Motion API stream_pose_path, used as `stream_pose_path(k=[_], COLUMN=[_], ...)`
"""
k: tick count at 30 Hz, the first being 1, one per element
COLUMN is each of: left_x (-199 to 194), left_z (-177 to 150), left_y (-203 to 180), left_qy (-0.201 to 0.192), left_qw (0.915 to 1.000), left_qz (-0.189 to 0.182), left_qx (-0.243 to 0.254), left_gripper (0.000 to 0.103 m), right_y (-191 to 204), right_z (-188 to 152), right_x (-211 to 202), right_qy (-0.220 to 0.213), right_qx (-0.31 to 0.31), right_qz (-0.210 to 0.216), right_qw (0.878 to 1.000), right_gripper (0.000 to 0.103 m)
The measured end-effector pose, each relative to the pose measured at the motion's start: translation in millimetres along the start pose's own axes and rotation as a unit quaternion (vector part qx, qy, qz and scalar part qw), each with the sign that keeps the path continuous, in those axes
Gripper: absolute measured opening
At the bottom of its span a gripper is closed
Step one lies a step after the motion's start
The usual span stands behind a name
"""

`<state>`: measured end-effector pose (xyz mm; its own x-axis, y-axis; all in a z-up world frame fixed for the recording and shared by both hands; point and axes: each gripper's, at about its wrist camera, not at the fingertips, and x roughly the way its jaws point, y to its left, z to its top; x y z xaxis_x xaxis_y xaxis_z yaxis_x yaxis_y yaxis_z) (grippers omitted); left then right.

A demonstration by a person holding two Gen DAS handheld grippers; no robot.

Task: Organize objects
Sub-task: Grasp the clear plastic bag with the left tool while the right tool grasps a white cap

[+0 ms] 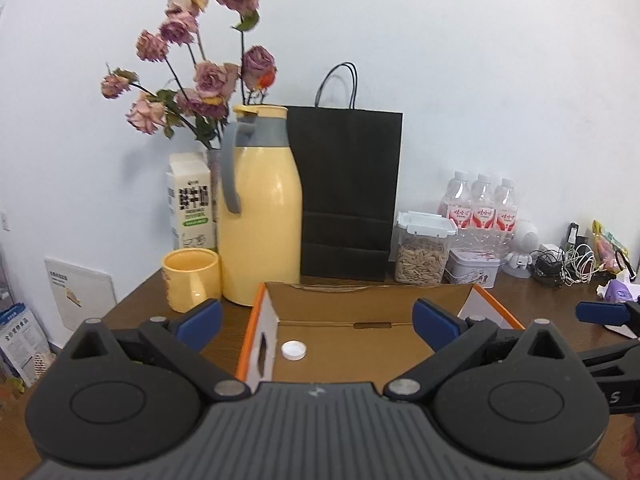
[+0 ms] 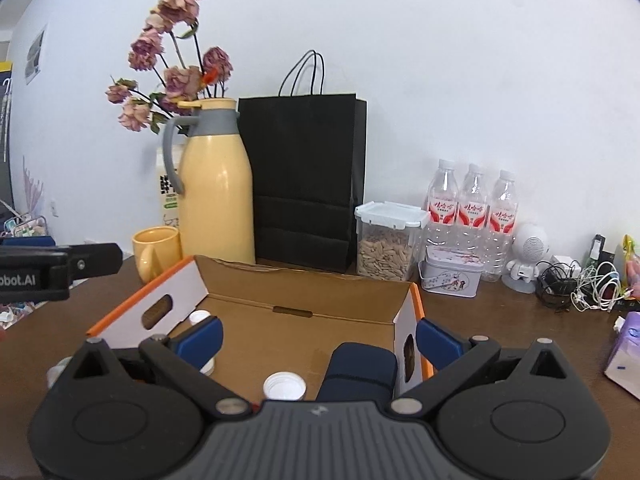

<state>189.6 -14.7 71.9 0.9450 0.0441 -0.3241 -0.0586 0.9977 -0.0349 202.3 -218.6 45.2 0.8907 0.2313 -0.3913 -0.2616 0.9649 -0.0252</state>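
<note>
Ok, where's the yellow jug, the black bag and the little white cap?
Yellow jug (image 1: 262, 216), left wrist view, middle of its body.
Black bag (image 1: 348, 184), left wrist view, front face.
White cap (image 1: 293, 350), left wrist view, its centre.

Both held level-ish, pointing toward twelve o'clock — left gripper (image 1: 318, 318) and right gripper (image 2: 319, 336) spread wide, apparently nothing between their pads.
</note>
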Motion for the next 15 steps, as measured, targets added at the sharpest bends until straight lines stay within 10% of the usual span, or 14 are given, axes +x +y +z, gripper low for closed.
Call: stream_pose_path(k=[15], left_x=[-58], left_z=[-18], left_y=[31], left_qy=[0.02], left_qw=[0.9996], left_qz=[0.018], left_qx=[-0.001], left_gripper=[0.103], right_y=[13], right_z=[-32], right_x=[-63], right_qy=[0.02], right_qx=[0.016], right_qz=[0.011], right_qw=[1.0], right_gripper=[0.103])
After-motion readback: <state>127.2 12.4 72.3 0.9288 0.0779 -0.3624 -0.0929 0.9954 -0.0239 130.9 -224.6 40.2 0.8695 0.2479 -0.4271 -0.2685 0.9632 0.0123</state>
